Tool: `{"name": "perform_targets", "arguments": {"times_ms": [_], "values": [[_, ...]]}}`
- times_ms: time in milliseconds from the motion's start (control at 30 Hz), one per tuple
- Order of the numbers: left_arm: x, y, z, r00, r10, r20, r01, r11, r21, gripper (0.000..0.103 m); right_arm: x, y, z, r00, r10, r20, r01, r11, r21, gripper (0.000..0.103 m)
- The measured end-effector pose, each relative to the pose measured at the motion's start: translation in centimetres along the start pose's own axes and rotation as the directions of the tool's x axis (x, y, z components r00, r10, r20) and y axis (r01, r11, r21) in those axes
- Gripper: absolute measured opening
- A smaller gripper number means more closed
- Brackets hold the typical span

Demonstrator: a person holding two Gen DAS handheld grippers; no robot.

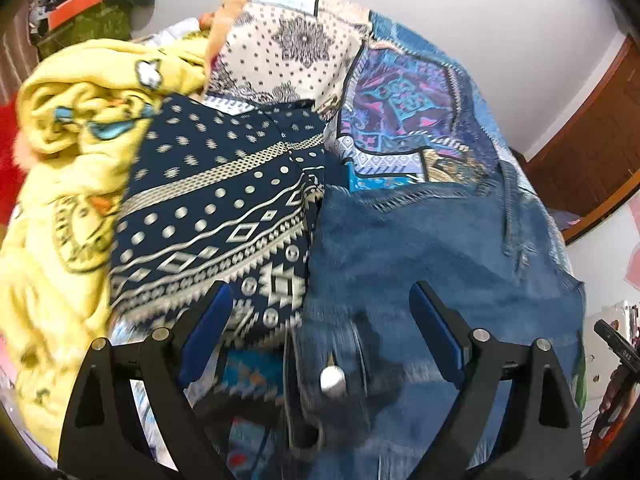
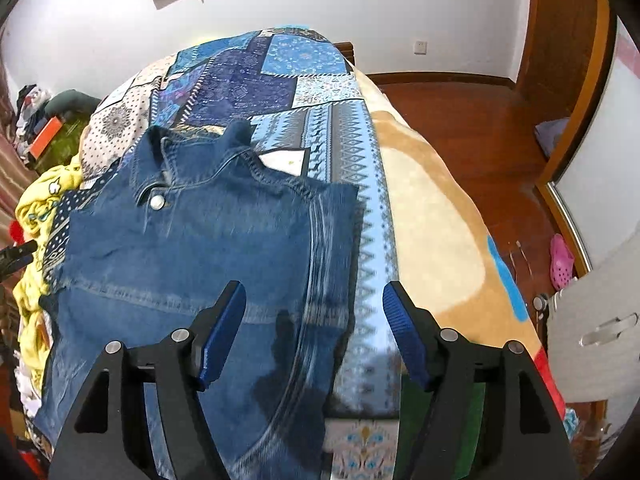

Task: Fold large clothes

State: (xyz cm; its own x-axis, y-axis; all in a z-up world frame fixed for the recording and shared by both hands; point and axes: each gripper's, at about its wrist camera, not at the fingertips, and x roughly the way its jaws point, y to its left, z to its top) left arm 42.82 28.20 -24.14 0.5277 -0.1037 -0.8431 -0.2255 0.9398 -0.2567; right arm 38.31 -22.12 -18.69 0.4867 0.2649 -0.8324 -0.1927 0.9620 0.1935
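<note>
Denim jacket [image 2: 192, 248], thick and stitched with a metal button, lies flat on the patchwork bedspread [image 2: 280, 80]. Left gripper [image 1: 320, 316] and right gripper [image 2: 314, 312] both hover spread above its near edge, pinching nothing, blue ribbed pads [image 2: 404, 340] clear of cloth.

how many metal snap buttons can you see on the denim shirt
2: one below the collar of the denim shirt, button; another lower down, button, between the left gripper fingers. More may be hidden.
</note>
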Motion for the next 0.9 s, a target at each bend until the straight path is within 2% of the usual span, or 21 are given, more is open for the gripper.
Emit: {"name": "perform_targets", "arguments": {"times_ms": [100, 200, 267, 367, 400, 467, 533, 633, 733, 767, 900], "values": [[2.7, 0.1, 1.1, 1.0, 0.005, -0.026, -0.005, 1.0, 0.008, 0.088, 1.7, -0.2, 0.6, 1.0, 0.003, -0.028, -0.002, 1.0, 0.004, 0.067], [5.0, 0.3, 1.9, 0.999, 0.002, -0.043, -0.002, 1.0, 0.011, 0.079, 3.3, -0.8, 1.0, 0.999, 0.018, -0.05, -0.017, 1.0, 0.022, 0.067], [6.2, 0.4, 2.3, 0.998, -0.003, -0.057, 0.004, 1.0, 0.008, 0.069, 4.2, -1.1, 1.2, 0.998, 0.031, -0.06, -0.029, 0.999, 0.037, 0.067], [7.7, 0.5, 2.6, 0.998, -0.007, -0.068, 0.007, 1.0, 0.002, 0.063, 5.4, -1.4, 1.6, 0.997, 0.036, -0.071, -0.032, 0.998, 0.055, 0.066], [7.9, 0.4, 2.7, 0.998, -0.01, -0.066, 0.01, 1.0, 0.005, 0.06, 5.5, -1.5, 1.7, 0.997, 0.032, -0.068, -0.028, 0.998, 0.054, 0.062], [8.0, -0.1, 2.9, 0.998, -0.023, -0.061, 0.025, 0.999, 0.033, 0.042, 5.5, -1.5, 2.0, 0.998, 0.025, -0.054, -0.022, 0.998, 0.054, 0.053], [7.7, -0.9, 3.0, 0.998, -0.027, -0.051, 0.03, 0.998, 0.064, 0.028, 5.8, -1.4, 2.3, 0.998, 0.034, -0.054, -0.032, 0.999, 0.041, 0.03], [7.1, -2.3, 2.8, 0.999, 0.049, -0.01, -0.047, 0.991, 0.125, 0.017, 6.1, -1.3, 2.6, 0.998, 0.03, -0.057, -0.029, 0.999, 0.023, 0.021], [5.9, -2.8, 2.8, 0.996, 0.087, 0.024, -0.09, 0.985, 0.148, 0.013, 5.3, -0.8, 3.0, 0.998, 0.041, -0.037, -0.04, 0.999, 0.004, 0.016], [5.6, -2.8, 2.9, 0.995, 0.097, 0.029, -0.1, 0.983, 0.152, 0.004, 5.0, -0.5, 3.3, 0.998, 0.042, -0.039, -0.043, 0.999, -0.014, 0.015], [3.6, -2.3, 3.7, 0.983, 0.16, 0.085, -0.171, 0.974, 0.148, 0.0, 3.7, 1.2, 5.6, 0.998, 0.067, -0.007, -0.068, 0.996, -0.05, 0.013]]}}
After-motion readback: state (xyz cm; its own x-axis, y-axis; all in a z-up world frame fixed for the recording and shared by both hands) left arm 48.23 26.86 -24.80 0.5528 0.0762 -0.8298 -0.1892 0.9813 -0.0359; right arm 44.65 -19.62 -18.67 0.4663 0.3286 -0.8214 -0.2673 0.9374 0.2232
